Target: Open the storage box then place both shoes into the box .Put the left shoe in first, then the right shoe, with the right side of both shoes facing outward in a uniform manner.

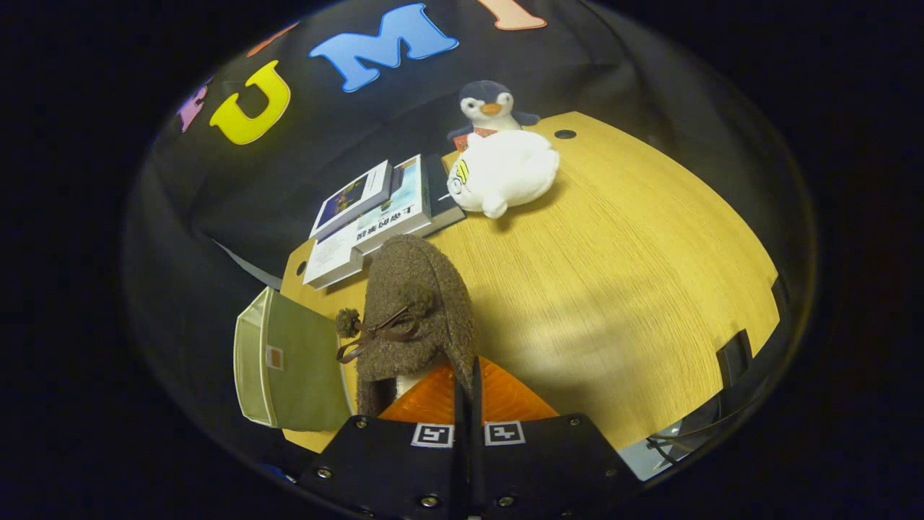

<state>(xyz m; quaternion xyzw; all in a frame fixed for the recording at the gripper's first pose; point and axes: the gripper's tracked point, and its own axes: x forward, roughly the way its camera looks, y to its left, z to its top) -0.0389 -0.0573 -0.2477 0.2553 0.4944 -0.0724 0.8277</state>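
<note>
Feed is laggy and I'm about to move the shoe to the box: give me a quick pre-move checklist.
1. Grip: gripper fingers closed on the brown shoe's rim: ok.
2. Shoe off the table: cannot tell.
3. Green storage box just left of the shoe: ok.
4. Box open: cannot tell.
5. Left or right shoe: cannot tell.
6. Books and white plush lie beyond the shoe, off the path: ok.

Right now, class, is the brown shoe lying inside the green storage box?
No: the brown shoe hangs pinched in the closed tongs above the wooden table, beside the green storage box, not in it.
</note>
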